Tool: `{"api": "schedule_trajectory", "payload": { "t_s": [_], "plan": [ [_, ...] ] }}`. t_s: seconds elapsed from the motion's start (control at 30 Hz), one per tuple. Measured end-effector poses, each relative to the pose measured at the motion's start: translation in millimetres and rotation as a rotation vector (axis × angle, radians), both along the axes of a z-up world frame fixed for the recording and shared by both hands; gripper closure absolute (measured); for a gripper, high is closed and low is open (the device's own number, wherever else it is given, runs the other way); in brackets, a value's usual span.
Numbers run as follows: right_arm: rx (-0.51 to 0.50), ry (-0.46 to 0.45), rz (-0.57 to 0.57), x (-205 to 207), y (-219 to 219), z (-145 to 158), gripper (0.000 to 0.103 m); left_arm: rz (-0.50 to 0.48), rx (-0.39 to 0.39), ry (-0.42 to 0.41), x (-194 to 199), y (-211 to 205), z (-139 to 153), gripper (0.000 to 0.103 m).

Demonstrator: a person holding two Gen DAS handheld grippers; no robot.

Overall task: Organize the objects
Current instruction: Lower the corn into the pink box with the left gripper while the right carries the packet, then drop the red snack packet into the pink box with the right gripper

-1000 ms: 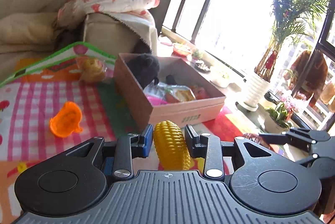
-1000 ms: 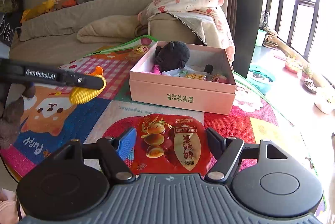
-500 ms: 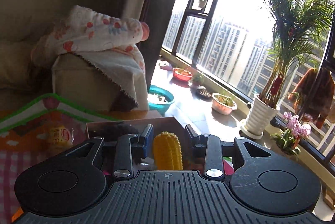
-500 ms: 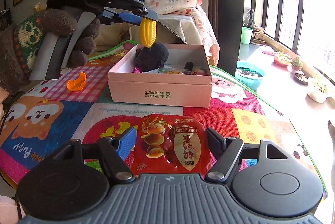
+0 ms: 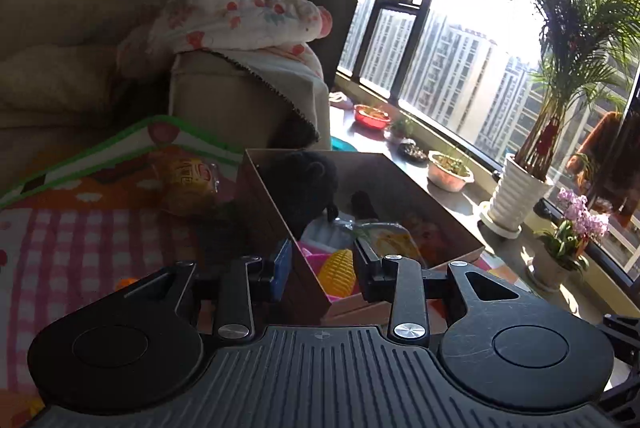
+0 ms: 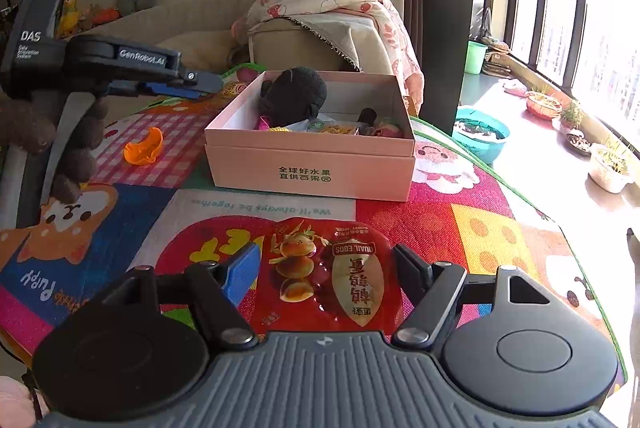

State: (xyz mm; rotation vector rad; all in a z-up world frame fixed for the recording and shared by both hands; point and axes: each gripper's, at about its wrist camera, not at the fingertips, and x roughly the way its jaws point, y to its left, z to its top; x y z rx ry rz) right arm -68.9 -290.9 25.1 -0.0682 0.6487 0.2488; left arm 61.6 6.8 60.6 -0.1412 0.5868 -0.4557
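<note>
Over the near-left wall of the pink box (image 5: 276, 224), the left gripper (image 5: 322, 262) has its jaws standing apart and grasps nothing; the wall's edge runs through the gap between them. The toy corn (image 5: 339, 270) lies down inside the box, seen between the two fingers and nearer the one at 3 o'clock, free of both pads. Its long axis runs roughly from 6 to 12 o'clock in the left wrist view, the narrower end toward 12; its lower part is hidden by the box wall.

Besides the corn the box holds a black plush toy (image 5: 300, 184) at its far-left corner, a pink item (image 5: 314, 262) and some snack packets (image 5: 390, 240). Outside the box, at its 9 o'clock in the right wrist view, an orange toy (image 6: 144, 148) rests on the play mat (image 6: 480, 228).

The right gripper (image 6: 326, 264) is clamped on a red quail-egg packet (image 6: 332, 276), with the box at its 12 o'clock.
</note>
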Motion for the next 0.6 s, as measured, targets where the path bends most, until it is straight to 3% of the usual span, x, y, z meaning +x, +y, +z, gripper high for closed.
{"api": "schedule_trajectory", "payload": {
  "t_s": [0.2, 0.37, 0.47, 0.6],
  "plan": [
    [0.003, -0.079, -0.017, 46.4, 0.3, 43.8, 0.030, -0.001, 0.035, 0.072, -41.3, 30.8, -36.3, 0.066],
    [0.062, -0.139, -0.060, 125.3, 4.7, 99.7, 0.030, 0.024, 0.017, 0.119, -51.7, 48.1, -52.4, 0.066],
    [0.033, -0.169, -0.125, 168.4, 12.2, 117.4, 0.014, 0.050, 0.008, 0.121, -54.9, 57.9, -53.9, 0.066],
    [0.050, -0.160, -0.163, 184.4, 11.9, 122.3, 0.013, 0.062, -0.002, 0.113, -59.8, 72.2, -54.8, 0.066]
  ]
}}
